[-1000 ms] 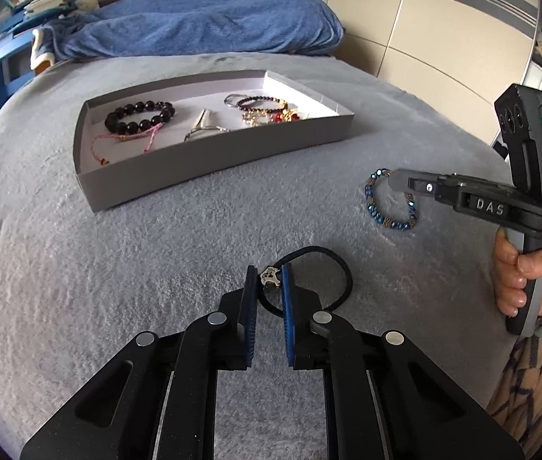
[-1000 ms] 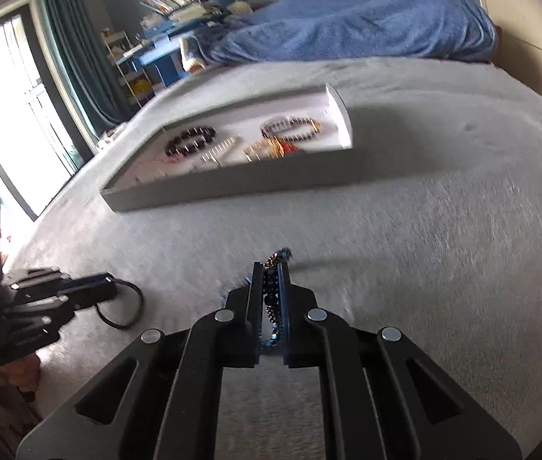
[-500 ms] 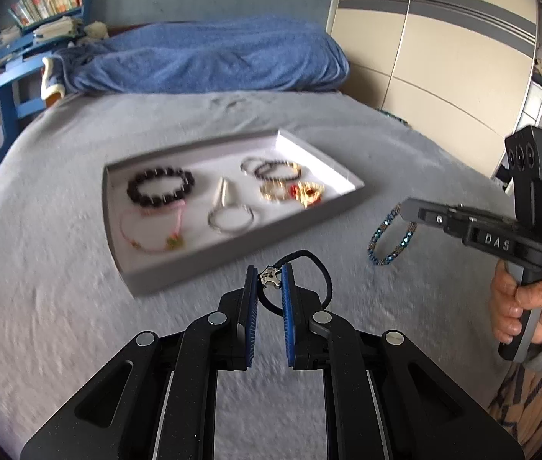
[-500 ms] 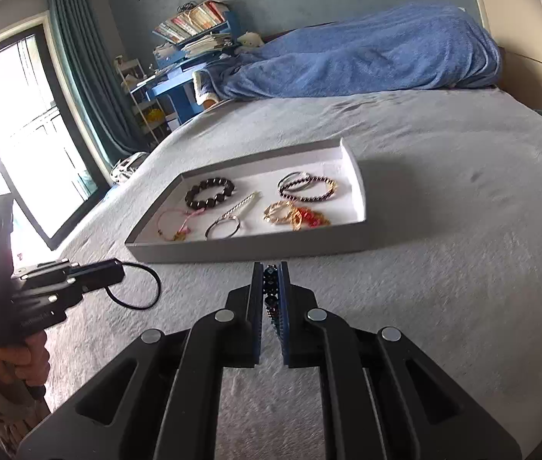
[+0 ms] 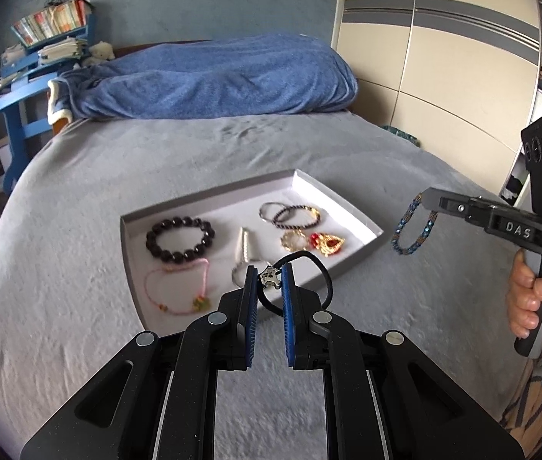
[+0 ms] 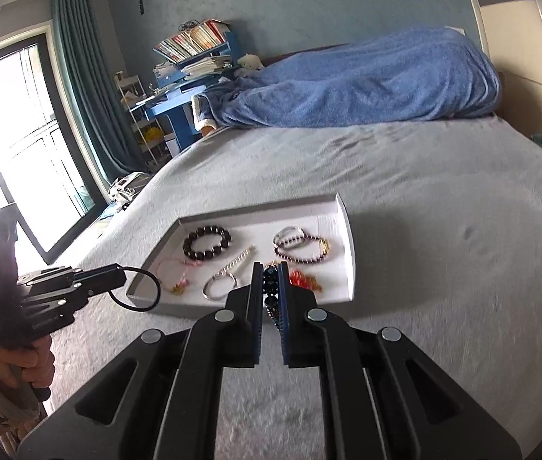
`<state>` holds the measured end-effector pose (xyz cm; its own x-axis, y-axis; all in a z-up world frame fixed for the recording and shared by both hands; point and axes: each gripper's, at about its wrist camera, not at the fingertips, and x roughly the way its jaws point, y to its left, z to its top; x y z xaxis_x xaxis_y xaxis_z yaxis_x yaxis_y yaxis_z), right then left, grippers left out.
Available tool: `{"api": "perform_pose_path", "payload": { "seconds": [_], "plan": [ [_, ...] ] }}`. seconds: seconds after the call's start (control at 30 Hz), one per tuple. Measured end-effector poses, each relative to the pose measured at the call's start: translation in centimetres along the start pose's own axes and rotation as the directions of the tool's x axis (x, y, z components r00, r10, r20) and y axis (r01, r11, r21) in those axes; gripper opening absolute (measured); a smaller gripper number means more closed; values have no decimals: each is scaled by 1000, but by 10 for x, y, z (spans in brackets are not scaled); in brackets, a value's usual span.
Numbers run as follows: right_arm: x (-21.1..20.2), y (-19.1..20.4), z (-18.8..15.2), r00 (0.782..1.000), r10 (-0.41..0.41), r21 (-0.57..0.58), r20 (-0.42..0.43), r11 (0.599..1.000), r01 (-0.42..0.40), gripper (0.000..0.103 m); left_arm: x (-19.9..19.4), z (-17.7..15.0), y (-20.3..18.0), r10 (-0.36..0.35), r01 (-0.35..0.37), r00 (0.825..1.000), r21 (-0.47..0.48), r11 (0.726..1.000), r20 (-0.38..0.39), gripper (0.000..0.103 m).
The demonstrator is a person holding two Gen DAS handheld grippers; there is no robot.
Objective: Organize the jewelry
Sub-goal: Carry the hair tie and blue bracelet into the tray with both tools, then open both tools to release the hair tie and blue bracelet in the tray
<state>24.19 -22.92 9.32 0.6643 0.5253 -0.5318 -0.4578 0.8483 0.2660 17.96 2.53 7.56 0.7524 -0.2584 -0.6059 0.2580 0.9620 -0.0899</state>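
A grey tray [image 5: 338, 193] lies on the grey bed and holds a black bead bracelet [image 5: 179, 237], a pink cord bracelet [image 5: 179, 291], a silver piece [image 5: 243, 247], a dark twisted bracelet [image 5: 295, 216] and gold and red charms [image 5: 315, 240]. My left gripper [image 5: 269, 280] is shut on a black cord with a silver charm [image 5: 324, 272], held above the tray's near edge. My right gripper [image 6: 270, 281] is shut on a blue beaded bracelet [image 5: 412, 230], held in the air right of the tray. The tray also shows in the right wrist view [image 6: 343, 230].
A blue blanket [image 5: 209, 80] is heaped at the far end of the bed. A blue desk with books [image 5: 37, 61] stands at the far left. A cream wardrobe [image 5: 443, 76] lines the right side. A window and teal curtain [image 6: 75, 88] are at the left.
Both grippers have lifted off the bed with their pieces and moved toward the tray. The black cord and blue bracelet now hang in the air.
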Motion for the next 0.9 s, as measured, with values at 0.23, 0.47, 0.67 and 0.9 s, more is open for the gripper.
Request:
{"api": "perform_pose_path", "payload": {
  "seconds": [0.23, 0.47, 0.67, 0.9],
  "plan": [
    [10, 15, 24, 1000, 7, -52, 6, 999, -6, 7, 10, 15, 9, 16, -15, 1000, -25, 1000, 10, 13],
    [27, 26, 38, 1000, 25, -80, -3, 997, -25, 7, 24, 25, 15, 34, -34, 999, -45, 998, 8, 13],
    [51, 36, 40, 998, 53, -71, -41, 996, -56, 7, 43, 22, 24, 58, -60, 998, -84, 995, -28, 13],
    [93, 49, 22, 987, 94, -54, -127, 993, -101, 7, 66, 0, 37, 97, -109, 989, -101, 989, -113, 13]
  ]
}}
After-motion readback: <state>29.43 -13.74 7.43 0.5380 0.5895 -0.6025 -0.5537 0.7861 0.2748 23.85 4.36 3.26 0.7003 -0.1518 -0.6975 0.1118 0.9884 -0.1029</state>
